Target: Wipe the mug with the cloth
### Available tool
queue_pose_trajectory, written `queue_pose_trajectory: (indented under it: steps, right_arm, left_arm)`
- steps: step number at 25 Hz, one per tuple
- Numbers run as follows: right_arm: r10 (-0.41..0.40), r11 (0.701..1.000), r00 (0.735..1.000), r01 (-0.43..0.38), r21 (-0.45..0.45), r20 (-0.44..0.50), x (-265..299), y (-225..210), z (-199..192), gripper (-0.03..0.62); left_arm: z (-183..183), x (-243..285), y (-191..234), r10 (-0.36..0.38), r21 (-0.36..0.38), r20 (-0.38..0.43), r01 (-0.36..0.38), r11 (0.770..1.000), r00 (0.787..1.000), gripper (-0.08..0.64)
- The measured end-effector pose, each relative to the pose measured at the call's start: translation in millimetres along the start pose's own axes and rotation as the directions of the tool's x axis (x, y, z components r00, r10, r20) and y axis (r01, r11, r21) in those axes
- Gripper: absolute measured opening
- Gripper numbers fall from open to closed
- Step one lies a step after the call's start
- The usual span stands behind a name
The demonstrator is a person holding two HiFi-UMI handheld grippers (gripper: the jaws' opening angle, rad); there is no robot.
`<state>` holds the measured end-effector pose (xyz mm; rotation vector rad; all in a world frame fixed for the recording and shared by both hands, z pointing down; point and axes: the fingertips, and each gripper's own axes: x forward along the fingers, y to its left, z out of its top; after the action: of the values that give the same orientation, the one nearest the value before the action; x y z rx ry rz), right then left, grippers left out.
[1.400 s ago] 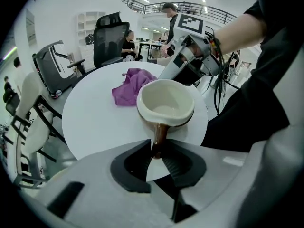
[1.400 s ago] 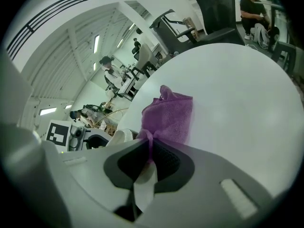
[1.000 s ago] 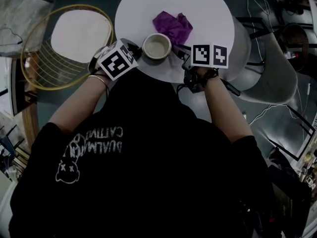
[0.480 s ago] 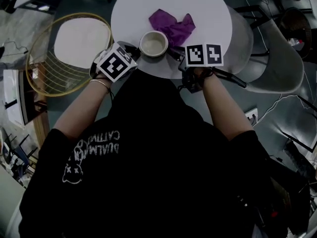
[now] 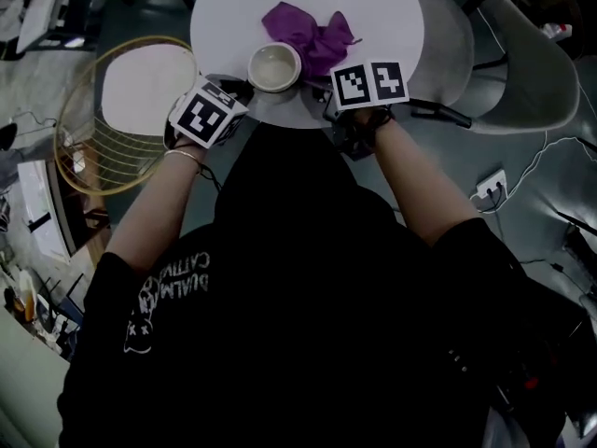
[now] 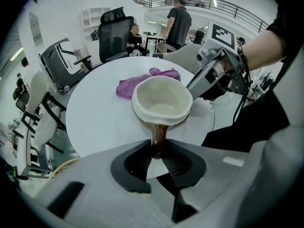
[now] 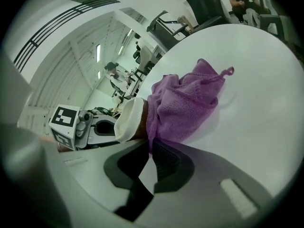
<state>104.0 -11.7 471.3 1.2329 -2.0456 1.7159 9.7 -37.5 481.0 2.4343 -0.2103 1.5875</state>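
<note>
Standing upright, mug (image 5: 274,66) points handle (image 6: 158,139) at clamping left fingers (image 6: 129,171); right fingers (image 7: 167,167) pinch cloth (image 5: 308,31).

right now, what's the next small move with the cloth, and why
Probably lift the cloth onto the mug rim with the right tongs: they pinch its near edge, it lies beside the mug, and the left tongs clamp the handle.

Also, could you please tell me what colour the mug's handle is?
The handle is glossy brown, on a cream mug; clearest in the left gripper view.
</note>
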Motion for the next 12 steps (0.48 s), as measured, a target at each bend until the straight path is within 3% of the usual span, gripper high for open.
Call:
queue_pose_trajectory:
  steps: [12]
  right_arm:
    - [-0.009, 0.999, 1.0, 0.007, 0.05, 0.024, 7, 9, -12, 0.032]
  left_arm:
    - [-3, 0, 2, -0.031, 0.024, -0.014, 0.031, 0.999, 0.999, 0.066]
